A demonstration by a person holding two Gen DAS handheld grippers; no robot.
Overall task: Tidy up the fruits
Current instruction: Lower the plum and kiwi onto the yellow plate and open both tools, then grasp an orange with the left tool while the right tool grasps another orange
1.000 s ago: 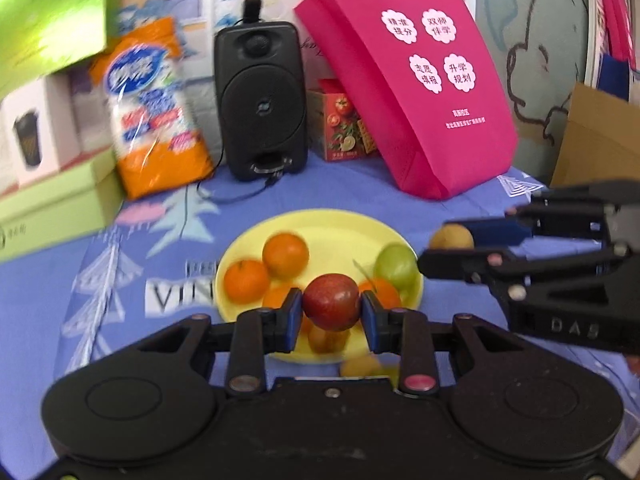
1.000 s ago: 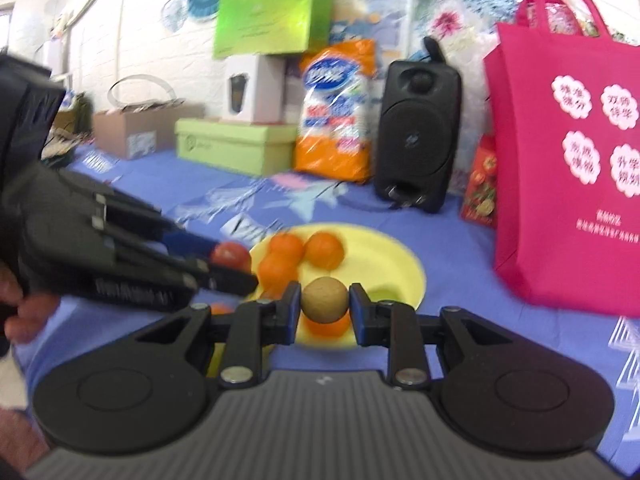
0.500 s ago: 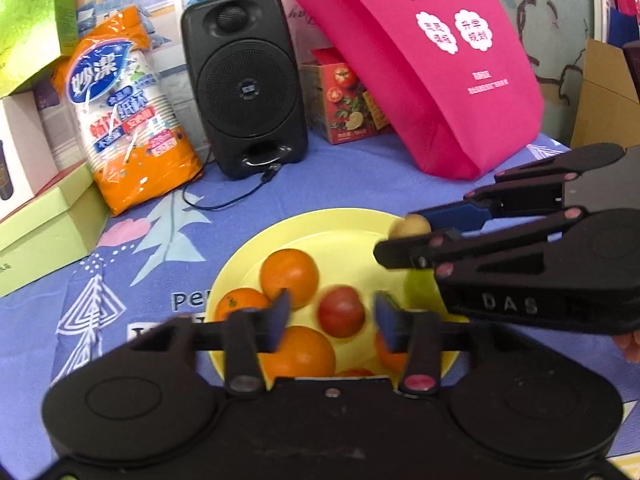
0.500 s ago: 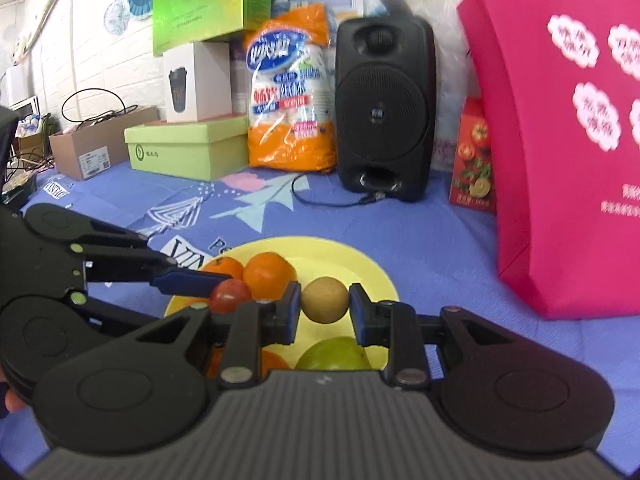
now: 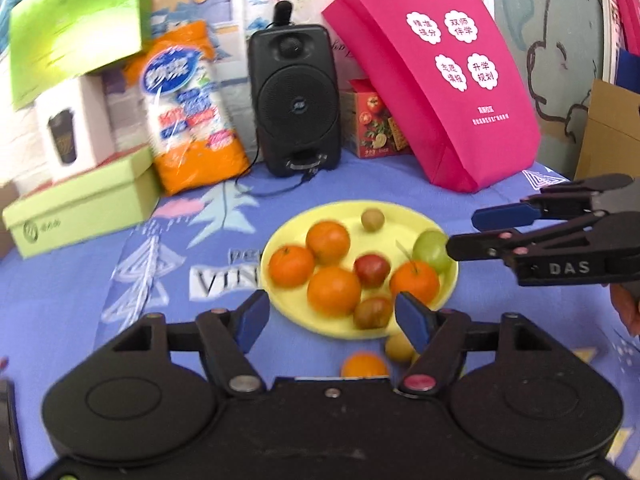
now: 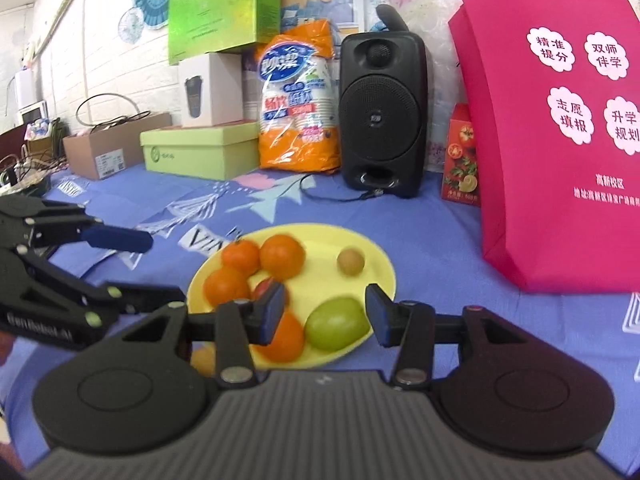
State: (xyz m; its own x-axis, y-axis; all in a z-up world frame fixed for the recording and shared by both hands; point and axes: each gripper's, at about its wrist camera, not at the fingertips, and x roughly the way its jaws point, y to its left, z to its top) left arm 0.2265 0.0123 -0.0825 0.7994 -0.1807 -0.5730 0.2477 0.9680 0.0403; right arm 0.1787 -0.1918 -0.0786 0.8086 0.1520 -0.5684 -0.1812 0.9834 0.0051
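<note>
Above the yellow plate of fruits, left claw and right claw spread wide, both empty; off-plate on the blue surface, an orange and yellow fruit; likely to roll if nudged; crowded plate at risk of spilling.

Two handheld black plastic grippers with blue finger pads.

The left gripper has a wide black body with two round raised discs, angled link arms, a silver rivet on one arm and a reddish one on the other, and a small centre screw. The right gripper has a ribbed grey-black top, the same discs and silver rivets. Seen side-on, the right carries white "DAS" lettering and pink pivot dots; the left shows green dots and faint lettering. Bits of skin show behind it.
</note>
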